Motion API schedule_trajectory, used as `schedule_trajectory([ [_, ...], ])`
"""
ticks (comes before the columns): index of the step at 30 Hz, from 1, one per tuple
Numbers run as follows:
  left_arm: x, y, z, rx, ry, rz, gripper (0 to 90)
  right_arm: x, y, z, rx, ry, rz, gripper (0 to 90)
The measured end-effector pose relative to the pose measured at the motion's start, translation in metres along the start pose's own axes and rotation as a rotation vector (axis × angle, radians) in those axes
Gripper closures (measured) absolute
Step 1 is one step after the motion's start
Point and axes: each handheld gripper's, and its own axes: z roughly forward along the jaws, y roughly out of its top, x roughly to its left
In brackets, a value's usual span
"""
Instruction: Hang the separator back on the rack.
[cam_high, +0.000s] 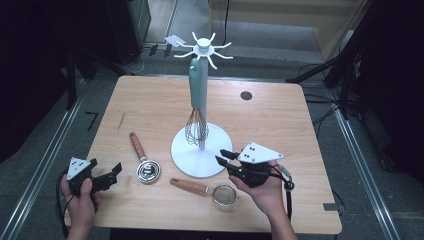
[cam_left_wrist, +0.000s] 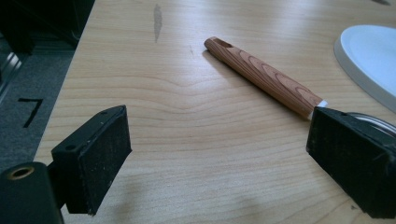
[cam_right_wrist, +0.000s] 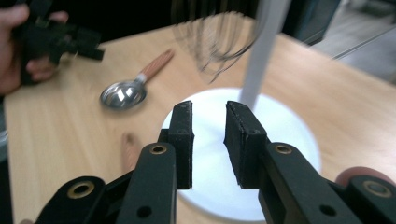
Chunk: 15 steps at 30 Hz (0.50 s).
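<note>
At the left edge of the wooden counter (cam_high: 150, 100), the left gripper (cam_high: 111, 176) rests in a hand (cam_high: 80, 200), its fingers (cam_left_wrist: 100, 158) spread wide apart with nothing but bare wood between them. Just to the right of it lies a metal measuring spoon (cam_high: 146, 167) with a wooden handle (cam_left_wrist: 266, 77), the handle pointing away toward the far side and the shiny bowl nearest the person. In the left gripper view the right-hand finger partly covers the spoon's bowl, though it sits in front of it rather than on it.

Further right lies a small mesh strainer (cam_high: 224, 194) with its own wooden handle pointing left, near the front edge. Behind it stands a white utensil stand (cam_high: 199, 155), its round base flat on the counter and a pole rising to a ring of hooks. A whisk (cam_high: 197, 107) with a pale teal handle hangs from one hook, wires down, close beside the pole.

At the right, the right gripper (cam_high: 222, 156) hovers at the rim of the stand's base, held in the other hand (cam_high: 265, 192). Its fingers (cam_right_wrist: 184, 135) are parted by a narrow gap and grasp nothing; the white base shows between them.
</note>
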Motion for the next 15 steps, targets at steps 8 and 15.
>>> schedule_trajectory([
  [8,-0.001,0.001,0.002,0.014,0.000,0.010,6.6,0.009,-0.011,0.027,0.157,0.136,-0.042,69.3],
  [15,-0.003,0.001,0.002,0.014,0.005,0.022,6.6,0.010,-0.016,0.037,0.248,0.191,-0.021,67.7],
])
